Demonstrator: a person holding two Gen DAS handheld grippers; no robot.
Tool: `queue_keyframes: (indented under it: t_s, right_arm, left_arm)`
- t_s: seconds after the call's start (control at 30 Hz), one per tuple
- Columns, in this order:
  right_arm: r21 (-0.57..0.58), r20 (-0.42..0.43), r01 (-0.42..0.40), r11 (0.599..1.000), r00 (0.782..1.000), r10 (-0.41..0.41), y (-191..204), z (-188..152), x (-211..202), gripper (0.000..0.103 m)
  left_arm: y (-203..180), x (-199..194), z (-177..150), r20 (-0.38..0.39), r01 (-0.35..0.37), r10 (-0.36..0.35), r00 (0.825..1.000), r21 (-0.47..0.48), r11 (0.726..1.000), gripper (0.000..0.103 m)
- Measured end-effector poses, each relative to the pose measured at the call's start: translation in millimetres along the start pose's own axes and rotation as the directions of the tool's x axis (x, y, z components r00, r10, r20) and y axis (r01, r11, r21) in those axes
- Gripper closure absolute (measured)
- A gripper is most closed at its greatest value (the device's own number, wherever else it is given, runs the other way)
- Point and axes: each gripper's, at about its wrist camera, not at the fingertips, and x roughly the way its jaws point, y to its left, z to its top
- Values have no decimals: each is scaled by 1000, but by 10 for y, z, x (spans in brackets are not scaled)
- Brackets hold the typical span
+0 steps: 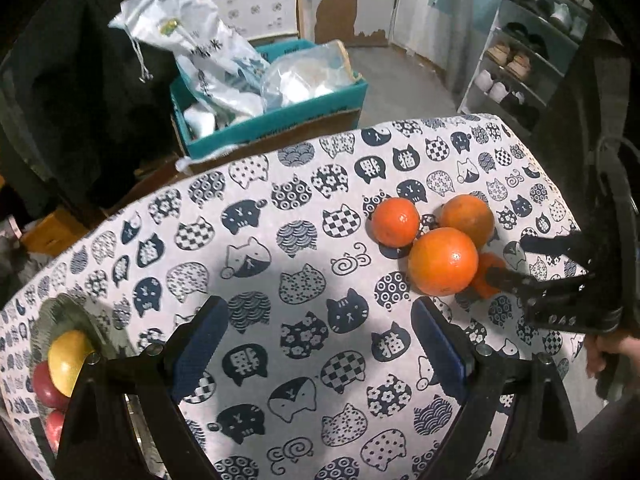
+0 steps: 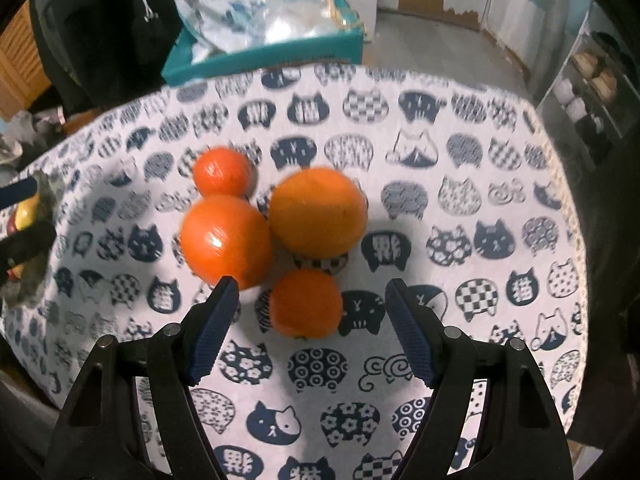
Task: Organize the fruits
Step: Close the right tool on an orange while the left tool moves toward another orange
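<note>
Together, four oranges [image 2: 316, 216] are clustered on the cat-print surface [image 2: 460, 184], each touching a neighbour. From the right wrist the smallest orange [image 2: 306, 304] is seen whole, lying just ahead of and between the spread fingers of the right tongs [image 2: 310, 328], which are released and grasp nothing. From the left wrist that same fruit is mostly hidden behind a larger orange [image 1: 443, 261] and the right tongs' dark fingers, which reach in from the right edge. The left tongs [image 1: 320, 344] are likewise released, held over bare cloth well apart from the cluster.

Only the left-wrist view gives a fair look at a dark bowl [image 1: 68, 312] at the surface's left edge, in which a yellow fruit [image 1: 68, 360] and red fruits [image 1: 46, 390] are held; it is partly blocked by the tongs' frame. In the right-wrist view it is reduced to a blurred sliver.

Beyond the surface, a teal box [image 1: 280, 116] stuffed with plastic bags [image 1: 200, 52] is seen, and a shoe rack [image 1: 524, 60] at right.
</note>
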Motion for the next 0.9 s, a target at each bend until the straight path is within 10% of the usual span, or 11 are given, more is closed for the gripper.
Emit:
queue_keyframes:
  t_s: [0.33, 0.47, 0.9]
  right_arm:
    - [-30, -55, -3, 1000, 998, 2, 21, -69, 320, 37]
    - [-41, -66, -11, 999, 998, 9, 51, -57, 369, 56]
    - [88, 47, -1, 996, 999, -4, -247, 26, -81, 57]
  left_arm:
    - [-127, 161, 11, -25, 27, -27, 999, 18, 999, 9]
    - [-186, 185, 32, -30, 50, -49, 998, 20, 999, 9]
    - [-474, 395, 183, -57, 159, -161, 985, -37, 987, 9]
